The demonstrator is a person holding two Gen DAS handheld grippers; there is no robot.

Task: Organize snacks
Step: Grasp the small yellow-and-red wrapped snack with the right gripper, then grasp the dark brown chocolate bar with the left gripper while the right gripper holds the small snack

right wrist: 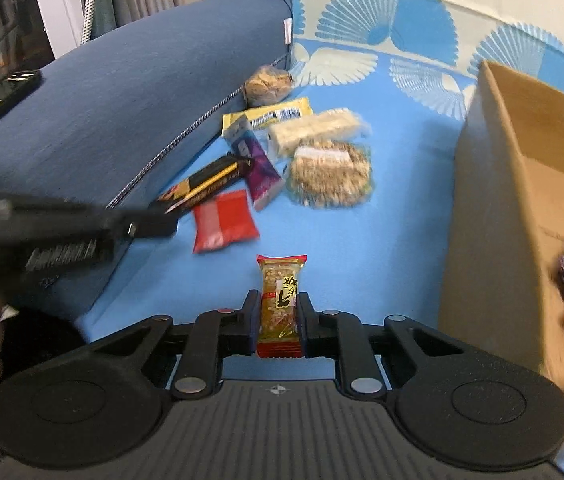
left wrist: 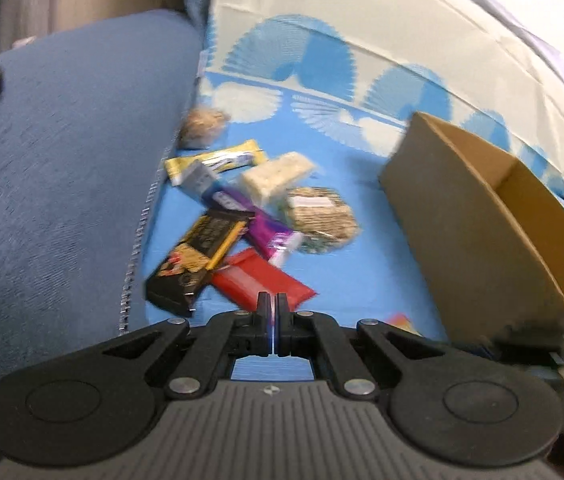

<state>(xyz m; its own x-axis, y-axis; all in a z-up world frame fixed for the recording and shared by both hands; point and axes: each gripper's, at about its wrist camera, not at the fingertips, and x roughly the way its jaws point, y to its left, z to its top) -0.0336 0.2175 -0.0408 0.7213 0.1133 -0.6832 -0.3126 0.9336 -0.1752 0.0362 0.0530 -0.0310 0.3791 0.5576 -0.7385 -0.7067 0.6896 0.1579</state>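
The right tool (right wrist: 280, 312) is clamped on a peanut bar (right wrist: 280, 304). The left tool (left wrist: 272, 312) is pressed together with nothing between. Just ahead lies a red packet (left wrist: 262, 280), beyond it the other snacks (left wrist: 242, 204); the cardboard box (left wrist: 477, 216) stands to their right on the blue cover (left wrist: 361, 264).

A bright blue patterned cover (right wrist: 381, 184) carries a loose heap of wrapped snacks (right wrist: 282, 156), a red packet (right wrist: 224, 222) and an open cardboard box (right wrist: 497, 200) to the right.
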